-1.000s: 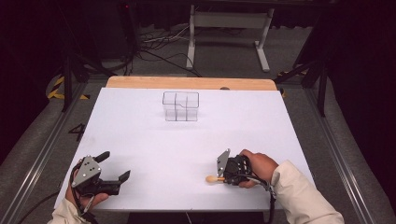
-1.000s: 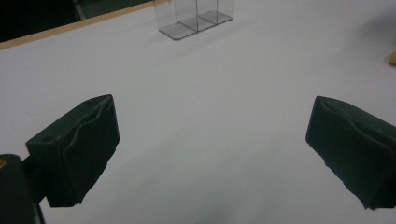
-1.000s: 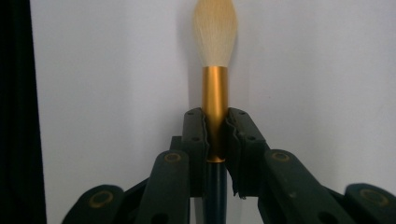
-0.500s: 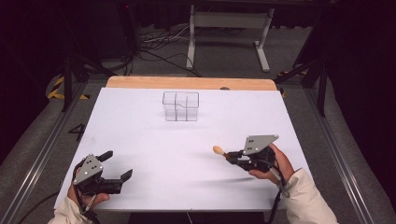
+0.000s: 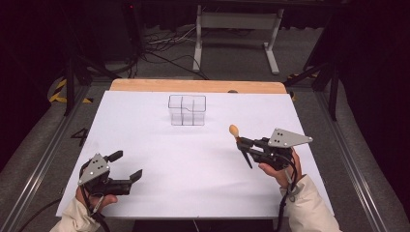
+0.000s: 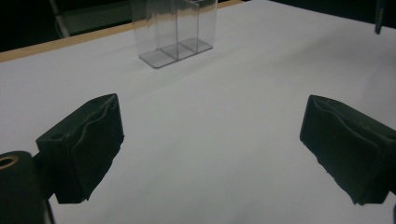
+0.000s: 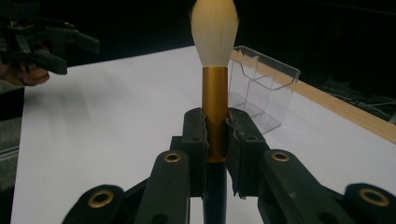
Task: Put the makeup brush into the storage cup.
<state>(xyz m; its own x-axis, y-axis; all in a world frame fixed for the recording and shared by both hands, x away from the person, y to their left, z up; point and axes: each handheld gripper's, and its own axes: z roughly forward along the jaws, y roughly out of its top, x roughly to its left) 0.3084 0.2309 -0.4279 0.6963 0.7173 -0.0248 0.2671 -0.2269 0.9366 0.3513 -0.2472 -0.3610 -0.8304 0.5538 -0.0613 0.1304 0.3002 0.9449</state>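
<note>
Clamping a makeup brush (image 7: 215, 70) by its gold ferrule – right tool (image 7: 215, 135) – left tool (image 6: 210, 140) wide, empty.

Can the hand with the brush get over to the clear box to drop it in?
Probably yes. The right gripper holds the brush, and bare white table lies between it and the clear box, whose top looks open.

A compartmented holder (image 5: 187, 110) stands on the bench (image 5: 193, 164), toward its far edge and near the middle. The right gripper (image 5: 240, 141) is held above the bench's right half, nearer the person than the holder and well apart from it, its jaws clamped on a brush (image 5: 240, 144) whose tip points toward the far side. The left gripper (image 5: 126, 166), jaws spread with nothing between them, sits at the near left corner.
</note>
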